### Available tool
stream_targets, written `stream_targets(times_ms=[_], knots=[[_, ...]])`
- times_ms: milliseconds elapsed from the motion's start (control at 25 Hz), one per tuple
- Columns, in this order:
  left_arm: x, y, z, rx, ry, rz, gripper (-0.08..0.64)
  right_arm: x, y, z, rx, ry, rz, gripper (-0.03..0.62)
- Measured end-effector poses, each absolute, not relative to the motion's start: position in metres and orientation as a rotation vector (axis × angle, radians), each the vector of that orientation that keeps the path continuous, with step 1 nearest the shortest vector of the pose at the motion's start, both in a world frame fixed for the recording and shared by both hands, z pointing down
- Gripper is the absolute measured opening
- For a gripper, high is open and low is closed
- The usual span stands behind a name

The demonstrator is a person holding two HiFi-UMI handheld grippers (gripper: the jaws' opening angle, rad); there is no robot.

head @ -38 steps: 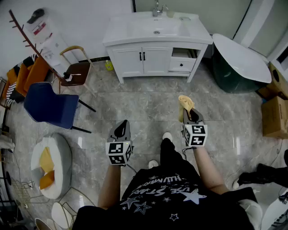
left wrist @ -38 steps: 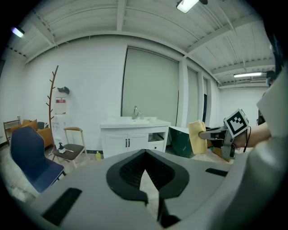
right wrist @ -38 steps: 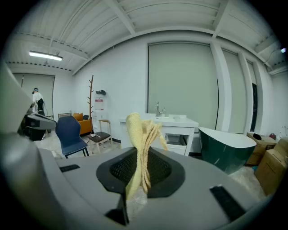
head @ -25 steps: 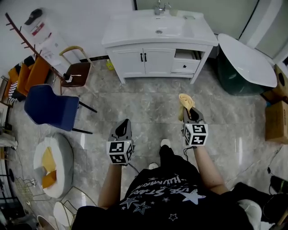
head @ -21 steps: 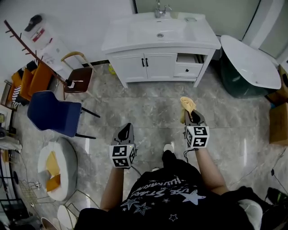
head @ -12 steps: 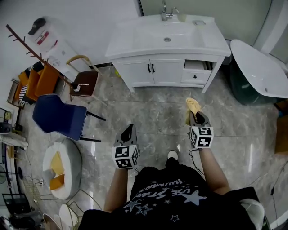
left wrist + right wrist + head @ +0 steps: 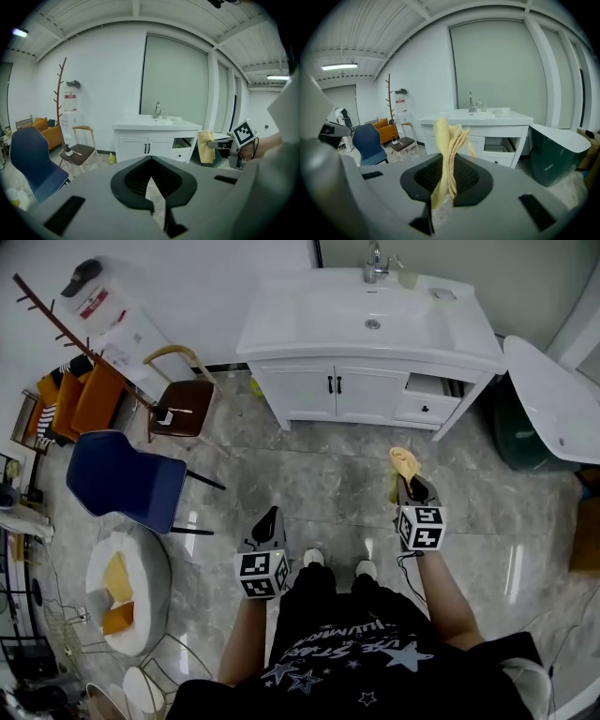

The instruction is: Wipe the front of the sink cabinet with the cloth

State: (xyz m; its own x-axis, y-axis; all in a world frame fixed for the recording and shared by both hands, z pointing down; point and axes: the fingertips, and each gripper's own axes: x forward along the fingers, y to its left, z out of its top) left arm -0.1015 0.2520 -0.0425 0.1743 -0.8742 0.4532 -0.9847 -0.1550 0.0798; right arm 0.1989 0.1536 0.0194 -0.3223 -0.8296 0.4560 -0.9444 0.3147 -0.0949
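Right claw (image 7: 405,486) with cloth (image 7: 404,463) over marble floor (image 7: 319,474), sink cabinet (image 7: 337,395) ahead

Two grippers are showing, the left gripper (image 7: 269,516) and the right gripper (image 7: 410,490), and one yellow cloth (image 7: 404,464) is showing with them. One sink cabinet (image 7: 281,329) is standing at the wall, carrying two doors (image 7: 309,396), one open drawer (image 7: 424,410) and one faucet (image 7: 376,261). Two chairs are standing to its left, a blue chair (image 7: 122,482) and a brown chair (image 7: 185,395), while one coat rack (image 7: 56,320), one round white stool (image 7: 141,563) and one bathtub (image 7: 553,395) are sharing the room.
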Motion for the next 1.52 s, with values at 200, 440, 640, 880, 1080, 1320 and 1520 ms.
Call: stream_targets(times_ms=[200, 440, 640, 880, 1080, 1320, 1520], knots=[[-0.143, 0.212, -0.031, 2.165, -1.638, 0.446, 0.015, 0.165, 0.140, 0.013, 1.681, -2.171, 0.528, 0.061], [-0.169, 0.156, -0.014, 2.270, -1.502, 0.490, 0.015, 0.152, 0.122, 0.007, 1.798, -2.062, 0.533, 0.061], [-0.163, 0.131, 0.011, 2.268, -1.433, 0.497, 0.015, 0.162, 0.114, 0.028, 1.807, -1.992, 0.550, 0.061], [-0.154, 0.099, 0.050, 2.233, -1.411, 0.542, 0.015, 0.158, 0.069, 0.076, 1.743, -1.990, 0.557, 0.061], [-0.142, 0.050, 0.105, 2.187, -1.448, 0.487, 0.015, 0.144, -0.011, 0.138, 1.688, -2.080, 0.471, 0.061], [-0.127, -0.032, 0.183, 2.193, -1.525, 0.456, 0.015, 0.123, -0.109, 0.181, 1.602, -2.261, 0.254, 0.061], [-0.140, -0.108, 0.223, 2.204, -1.659, 0.389, 0.015, 0.117, -0.175, 0.208, 1.643, -2.366, 0.185, 0.061]])
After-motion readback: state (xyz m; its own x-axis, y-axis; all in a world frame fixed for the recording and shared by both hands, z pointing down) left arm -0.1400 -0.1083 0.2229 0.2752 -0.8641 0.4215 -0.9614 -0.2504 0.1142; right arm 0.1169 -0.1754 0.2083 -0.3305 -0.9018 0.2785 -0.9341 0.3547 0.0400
